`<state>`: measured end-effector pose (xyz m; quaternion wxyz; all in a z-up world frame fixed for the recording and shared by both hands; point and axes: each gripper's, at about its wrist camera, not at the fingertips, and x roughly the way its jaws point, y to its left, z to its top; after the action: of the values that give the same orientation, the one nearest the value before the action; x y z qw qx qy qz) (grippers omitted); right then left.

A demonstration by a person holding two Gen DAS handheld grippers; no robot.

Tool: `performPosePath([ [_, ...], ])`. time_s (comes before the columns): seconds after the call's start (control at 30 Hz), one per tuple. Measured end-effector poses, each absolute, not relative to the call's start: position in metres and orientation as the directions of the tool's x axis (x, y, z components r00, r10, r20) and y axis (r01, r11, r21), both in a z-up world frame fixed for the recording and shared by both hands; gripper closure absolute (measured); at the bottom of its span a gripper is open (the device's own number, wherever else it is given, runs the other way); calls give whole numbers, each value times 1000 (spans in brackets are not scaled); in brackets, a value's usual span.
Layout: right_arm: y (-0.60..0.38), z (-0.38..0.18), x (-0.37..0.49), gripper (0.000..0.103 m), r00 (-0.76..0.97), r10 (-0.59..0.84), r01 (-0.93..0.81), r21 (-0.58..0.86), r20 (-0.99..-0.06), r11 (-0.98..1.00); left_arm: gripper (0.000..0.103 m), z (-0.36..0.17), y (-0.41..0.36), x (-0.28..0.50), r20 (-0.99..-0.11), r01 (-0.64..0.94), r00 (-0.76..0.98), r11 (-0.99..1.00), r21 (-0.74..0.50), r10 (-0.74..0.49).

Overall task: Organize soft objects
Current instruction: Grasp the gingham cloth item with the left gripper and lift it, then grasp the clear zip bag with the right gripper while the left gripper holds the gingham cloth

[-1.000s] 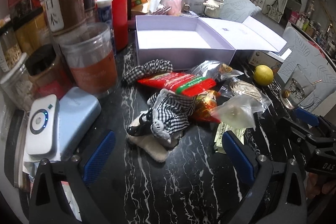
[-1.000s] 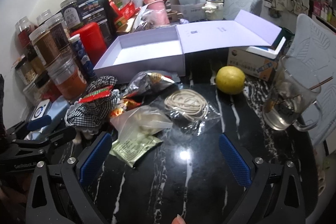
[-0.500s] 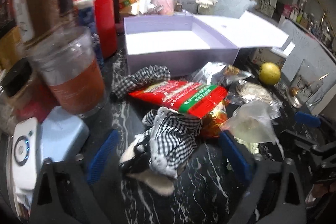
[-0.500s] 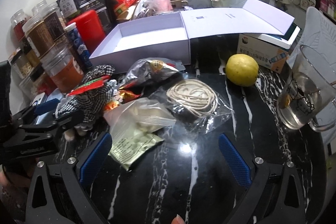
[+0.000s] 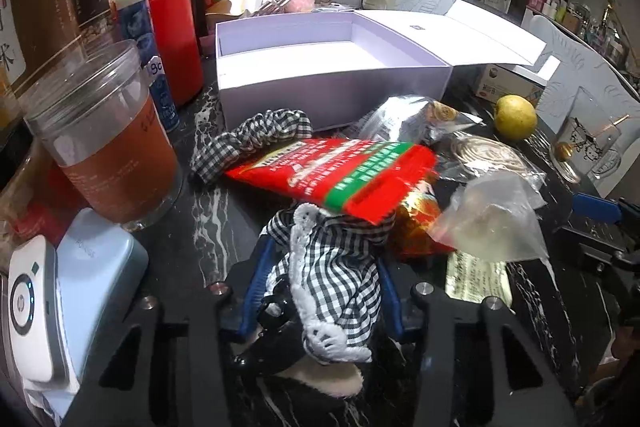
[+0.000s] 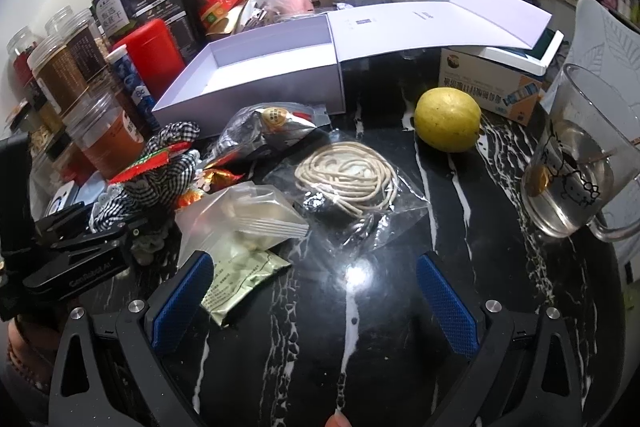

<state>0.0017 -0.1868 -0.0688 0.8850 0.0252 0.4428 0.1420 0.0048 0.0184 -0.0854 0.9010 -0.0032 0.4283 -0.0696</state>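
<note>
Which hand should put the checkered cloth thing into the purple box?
Left. The left gripper has just been closing around the checkered cloth, facing the purple box. The right gripper is open over bare table.

The open box [image 6: 256, 87] stands at the middle of the bench [image 6: 360, 307], with its lid [image 6: 436, 23] folded out to its right. Left of the box stand the jars [image 6: 60, 75] and a canister [image 6: 154, 53]. Just before the box lie a scrunchie [image 5: 252, 139] and a snack packet [image 5: 340, 171], the packet resting partly on a checked cloth toy [image 5: 332, 263] nearer still. Right of the toy, before the box, lie a foil pouch [image 6: 268, 131], a bag of coiled cord [image 6: 348, 179] and a zip bag [image 6: 248, 223] on a sachet [image 6: 240, 283]. A lemon [image 6: 446, 119] sits before the lid, a glass mug [image 6: 576, 167] well right of it.
</note>
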Motion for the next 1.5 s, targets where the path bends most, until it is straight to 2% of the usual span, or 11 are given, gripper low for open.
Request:
performPosePath([
  [0.43, -196, -66, -14, 0, 578, 290, -231, 189, -763, 955, 59, -69, 10, -44, -776, 144, 601, 981, -132, -192],
  [0.73, -195, -70, -21, 0, 566, 290, -241, 182, -771, 953, 57, -86, 5, -55, -807, 144, 558, 980, -137, -195],
  [0.83, -196, -72, -21, 0, 562, 285, -235, 180, -777, 955, 47, -92, 3, -47, -830, 128, 528, 983, -131, -179],
  [0.9, -198, -72, -21, 0, 560, 281, -227, 182, -779, 957, 32, -97, 0, -42, -836, 120, 530, 988, -94, -144],
  [0.97, -200, -72, -21, 0, 562, 277, -220, 182, -779, 958, 26, -102, -4, -39, -836, 119, 538, 991, -55, -111],
  [1.1, -203, -71, -21, 0, 564, 269, -212, 178, -781, 961, 26, -107, -8, -35, -812, 134, 574, 990, -40, -110],
  [1.13, -203, -72, -21, 0, 562, 268, -211, 178, -782, 961, 28, -106, -6, -34, -804, 131, 581, 989, -60, -126],
  [1.17, -202, -72, -21, 0, 561, 268, -212, 177, -783, 961, 47, -105, -4, -34, -794, 127, 590, 988, -87, -145],
  [1.2, -202, -73, -21, 0, 558, 268, -213, 177, -785, 961, 56, -103, -3, -33, -792, 128, 588, 986, -107, -163],
  [1.3, -200, -74, -22, 0, 550, 277, -221, 183, -788, 958, 61, -98, -1, -32, -785, 139, 592, 983, -123, -181],
  [1.5, -189, -78, -23, 0, 535, 290, -252, 178, -793, 951, 61, -66, 9, -46, -737, 146, 641, 977, -158, -215],
])
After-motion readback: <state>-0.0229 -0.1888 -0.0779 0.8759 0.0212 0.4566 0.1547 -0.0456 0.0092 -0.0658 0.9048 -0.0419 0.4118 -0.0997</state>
